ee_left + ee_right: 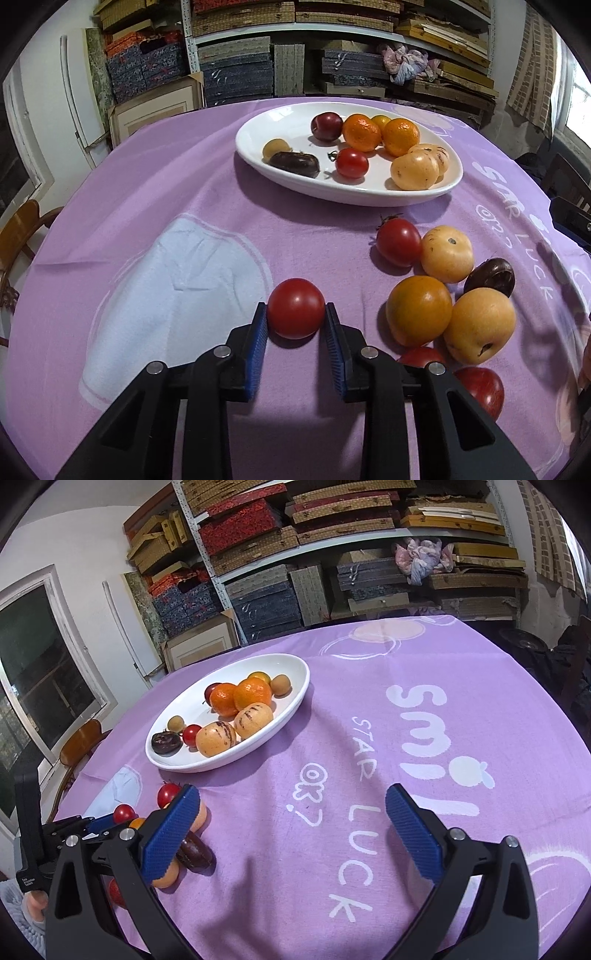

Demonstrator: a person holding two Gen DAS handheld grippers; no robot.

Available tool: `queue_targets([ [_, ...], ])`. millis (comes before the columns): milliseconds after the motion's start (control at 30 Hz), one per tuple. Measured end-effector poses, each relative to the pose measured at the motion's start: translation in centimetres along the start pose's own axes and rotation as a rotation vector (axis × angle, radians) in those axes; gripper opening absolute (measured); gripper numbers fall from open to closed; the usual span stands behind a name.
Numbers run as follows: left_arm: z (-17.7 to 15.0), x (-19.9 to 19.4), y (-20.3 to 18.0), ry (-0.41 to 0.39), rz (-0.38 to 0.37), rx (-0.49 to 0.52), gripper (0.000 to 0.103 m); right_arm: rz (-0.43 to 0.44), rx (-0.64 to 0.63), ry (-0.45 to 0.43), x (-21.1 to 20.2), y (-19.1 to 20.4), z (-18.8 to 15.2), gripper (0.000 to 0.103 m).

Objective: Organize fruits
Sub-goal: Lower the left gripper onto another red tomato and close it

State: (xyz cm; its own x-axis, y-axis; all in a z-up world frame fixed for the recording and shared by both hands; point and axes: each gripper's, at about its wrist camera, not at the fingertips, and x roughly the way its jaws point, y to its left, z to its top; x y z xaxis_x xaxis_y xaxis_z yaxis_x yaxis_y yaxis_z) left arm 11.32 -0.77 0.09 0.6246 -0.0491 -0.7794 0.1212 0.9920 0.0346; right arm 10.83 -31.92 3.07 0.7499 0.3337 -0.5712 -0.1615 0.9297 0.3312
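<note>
**A:** The left claw point(295, 319) has its blue ribbed pads pressed on either side of a round, glossy red tomato point(295, 314), which sits on the lilac printed cloth point(184, 184). What worries you about it?

**B:** The hold is out at the very tips of the pads, and the skin is smooth and curved. I'd guess that on lifting, the tomato could squirt forward out of the claw and roll off across the cloth. Squeeze harder to stop that and the flesh may bruise or split.

**A:** And its neighbours?

**B:** Just right of the claw lies a loose heap: a round orange-yellow fruit point(419, 310), a pale yellow one point(480, 325) touching it, a dark purple one point(489, 277) behind them, and more red ones nearer the claw's base. A sideways swing might knock them rolling.

**A:** Where should it go?

**B:** Probably the white oval ceramic dish point(280, 122), well ahead of the claw, already holding oranges and other fruit. Dropped from too high, the tomato could bounce out or jostle what's there.

**A:** The right claw point(291, 823)?

**B:** Spread wide over bare cloth, nothing between its pads, the heap beside its left finger.
</note>
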Motion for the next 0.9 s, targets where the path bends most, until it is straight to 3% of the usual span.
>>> queue_targets([
  [200,-0.9,-0.5,1.8,-0.012,-0.017,-0.059,0.031,0.055,-0.139,0.039,-0.2,3.0,-0.6,0.099],
  [367,-0.9,-0.6,1.8,-0.012,-0.016,-0.056,0.031,0.023,-0.283,0.059,-0.1,5.4,-1.6,0.099],
  [533,-1.0,-0.7,1.8,-0.012,-0.015,-0.052,0.032,0.016,-0.281,0.106,1.3,5.0,-1.9,0.088],
  [800,-1.0,-0.7,1.7,-0.011,-0.013,-0.049,0.032,0.050,-0.335,0.166,3.0,6.7,-2.3,0.086],
  [900,-1.0,-0.7,1.5,-0.011,-0.011,-0.047,0.033,0.065,-0.344,0.180,3.6,7.2,-2.1,0.075],
])
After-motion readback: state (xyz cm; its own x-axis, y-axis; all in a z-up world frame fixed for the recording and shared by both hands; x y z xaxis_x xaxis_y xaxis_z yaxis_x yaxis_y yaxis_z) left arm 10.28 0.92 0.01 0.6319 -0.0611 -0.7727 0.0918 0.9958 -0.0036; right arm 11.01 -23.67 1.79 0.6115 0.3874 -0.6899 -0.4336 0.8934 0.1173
